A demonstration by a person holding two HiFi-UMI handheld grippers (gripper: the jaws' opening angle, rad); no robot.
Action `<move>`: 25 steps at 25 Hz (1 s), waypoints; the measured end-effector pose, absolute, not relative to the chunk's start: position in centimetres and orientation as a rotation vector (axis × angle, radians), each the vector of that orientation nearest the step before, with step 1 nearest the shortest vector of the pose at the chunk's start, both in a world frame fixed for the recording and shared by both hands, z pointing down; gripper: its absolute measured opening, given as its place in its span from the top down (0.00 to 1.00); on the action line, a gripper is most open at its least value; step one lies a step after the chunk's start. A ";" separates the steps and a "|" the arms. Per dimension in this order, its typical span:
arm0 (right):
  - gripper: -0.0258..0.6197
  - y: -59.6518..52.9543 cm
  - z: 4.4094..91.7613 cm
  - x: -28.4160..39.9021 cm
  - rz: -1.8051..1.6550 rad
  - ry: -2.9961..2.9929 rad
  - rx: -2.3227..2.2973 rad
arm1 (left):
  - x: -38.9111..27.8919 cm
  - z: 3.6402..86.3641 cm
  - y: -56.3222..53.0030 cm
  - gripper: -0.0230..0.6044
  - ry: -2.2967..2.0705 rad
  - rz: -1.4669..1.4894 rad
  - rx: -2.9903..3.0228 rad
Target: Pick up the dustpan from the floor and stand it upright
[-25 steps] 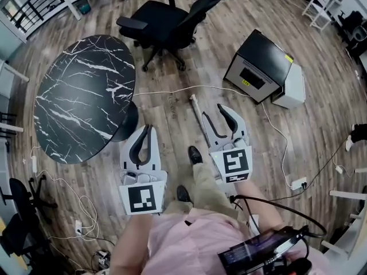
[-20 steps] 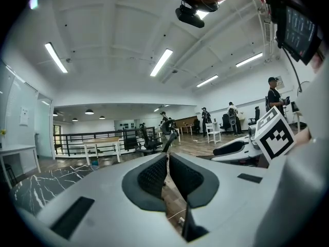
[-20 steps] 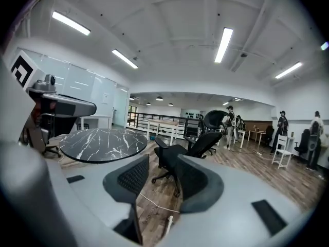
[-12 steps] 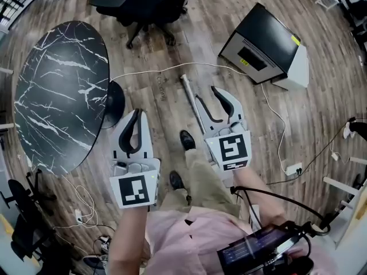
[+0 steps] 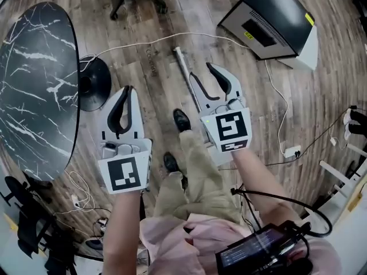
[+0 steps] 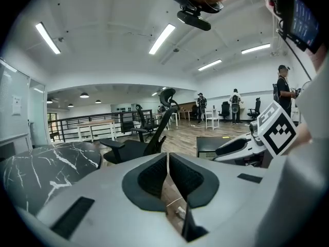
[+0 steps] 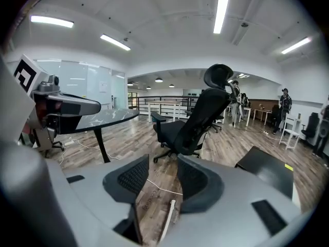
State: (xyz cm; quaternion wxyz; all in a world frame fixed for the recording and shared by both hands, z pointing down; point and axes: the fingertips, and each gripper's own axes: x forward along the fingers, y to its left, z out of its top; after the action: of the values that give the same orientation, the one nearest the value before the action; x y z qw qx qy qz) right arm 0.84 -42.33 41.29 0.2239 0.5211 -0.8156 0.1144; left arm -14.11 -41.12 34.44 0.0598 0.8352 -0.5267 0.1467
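View shifted; right gripper (image 5: 202,72), jaws apart, seemingly stays beside dustpan handle (image 5: 182,66).

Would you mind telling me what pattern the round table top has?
The table top is black with white marble-like veins; the head view shows it best.

The dustpan (image 5: 183,70) is seen lying flat on the wood floor (image 5: 172,10); only its slim pale handle is shown, pointed toward 11 o'clock.
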 end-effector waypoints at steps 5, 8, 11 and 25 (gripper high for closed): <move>0.69 -44.3 47.4 0.9 0.367 -2.226 1.403 | -14.2 39.8 -43.4 0.93 -1.565 0.445 2.515; 0.69 -45.4 51.1 0.9 0.392 -2.220 1.376 | -13.8 42.9 -45.1 0.93 -1.560 0.438 2.542; 0.69 -46.3 55.0 0.7 0.410 -2.215 1.347 | -13.3 46.5 -46.7 0.93 -1.552 0.454 2.545; 0.69 -48.6 72.6 2.0 0.522 -2.127 1.289 | -11.3 61.3 -50.3 0.93 -1.437 0.502 2.560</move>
State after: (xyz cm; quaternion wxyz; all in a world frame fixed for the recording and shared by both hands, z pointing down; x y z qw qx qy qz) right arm 1.97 -48.56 72.59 0.2957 0.4846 -0.7995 0.1961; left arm -11.34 -50.28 61.33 0.0817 0.8567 -0.4808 0.1680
